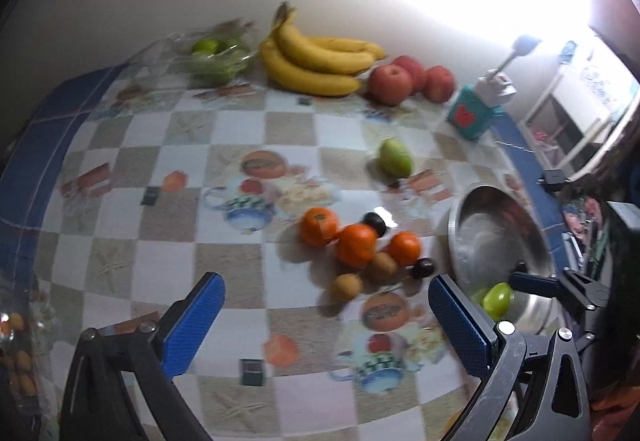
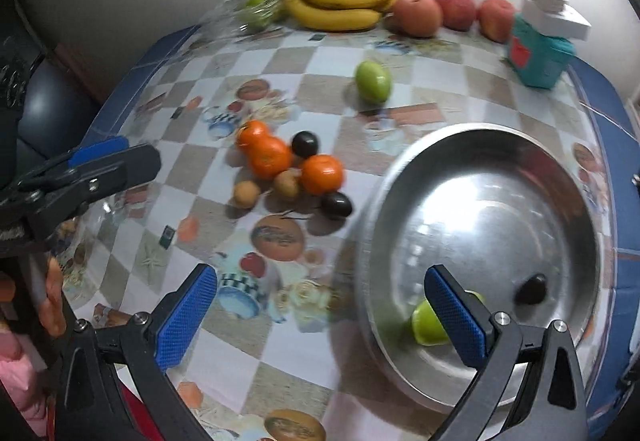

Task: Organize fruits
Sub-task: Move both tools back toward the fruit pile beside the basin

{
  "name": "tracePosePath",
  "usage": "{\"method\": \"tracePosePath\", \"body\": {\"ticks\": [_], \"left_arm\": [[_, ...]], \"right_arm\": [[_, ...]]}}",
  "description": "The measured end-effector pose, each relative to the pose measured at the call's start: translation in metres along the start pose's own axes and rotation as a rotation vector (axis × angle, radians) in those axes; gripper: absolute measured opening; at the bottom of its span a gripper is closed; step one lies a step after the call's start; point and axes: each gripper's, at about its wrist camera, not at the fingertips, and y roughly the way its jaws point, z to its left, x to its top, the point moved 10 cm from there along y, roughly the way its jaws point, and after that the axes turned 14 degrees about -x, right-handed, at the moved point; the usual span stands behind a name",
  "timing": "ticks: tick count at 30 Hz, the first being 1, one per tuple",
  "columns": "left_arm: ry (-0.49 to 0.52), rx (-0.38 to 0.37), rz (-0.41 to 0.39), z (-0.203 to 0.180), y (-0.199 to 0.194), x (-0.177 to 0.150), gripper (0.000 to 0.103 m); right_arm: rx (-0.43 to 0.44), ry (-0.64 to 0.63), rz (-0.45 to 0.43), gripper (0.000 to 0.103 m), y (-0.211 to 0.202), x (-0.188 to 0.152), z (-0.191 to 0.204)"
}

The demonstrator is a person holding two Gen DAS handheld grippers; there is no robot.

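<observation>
Both tongs stand wide with nothing between their blue pads. The left tongs [image 1: 326, 325] hang over the checked counter [image 1: 240, 133], just in front of the loose fruit. The right tongs [image 2: 320, 315] hang over the near rim of the steel bowl [image 2: 500, 145].

In the bowl lie a green fruit [image 2: 428, 325], partly hidden behind the right pad, and a dark plum [image 2: 531, 291].

Left of the bowl sits a tight cluster: 3 oranges [image 2: 269, 157], 2 brown fruits [image 2: 247, 194] and 2 dark plums [image 2: 305, 144], some of them touching. A second green fruit [image 2: 373, 81] lies alone farther back.

Along the wall are bananas [image 2: 340, 1], 3 apples [image 2: 418, 16], a bag of green fruit [image 2: 256, 13] and a teal box [image 2: 538, 57].
</observation>
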Motion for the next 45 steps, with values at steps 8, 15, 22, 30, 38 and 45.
{"method": "tracePosePath", "body": {"ticks": [8,15,22,30,38,45], "left_arm": [[-0.027,0.106,0.021,0.043,0.003,-0.005,0.103],[0.014,0.081,0.0,0.042,0.008,0.001,0.103],[0.042,0.12,0.025,0.037,0.014,0.006,0.103],[0.002,0.039,0.127,0.028,0.043,-0.017,0.094],[0.082,-0.014,0.218,0.008,0.067,-0.031,0.074],[0.084,-0.046,0.254,0.001,0.082,-0.036,0.056]], "right_arm": [[-0.106,-0.039,-0.046,0.103,0.004,0.019,0.001],[-0.104,-0.116,-0.085,0.103,0.003,0.035,0.007],[-0.116,-0.183,-0.128,0.102,0.004,0.048,0.001],[-0.11,-0.33,-0.095,0.084,0.023,0.042,0.004],[-0.091,-0.448,-0.053,0.061,0.042,0.035,0.017],[-0.084,-0.49,-0.018,0.049,0.054,0.03,0.024]]}}
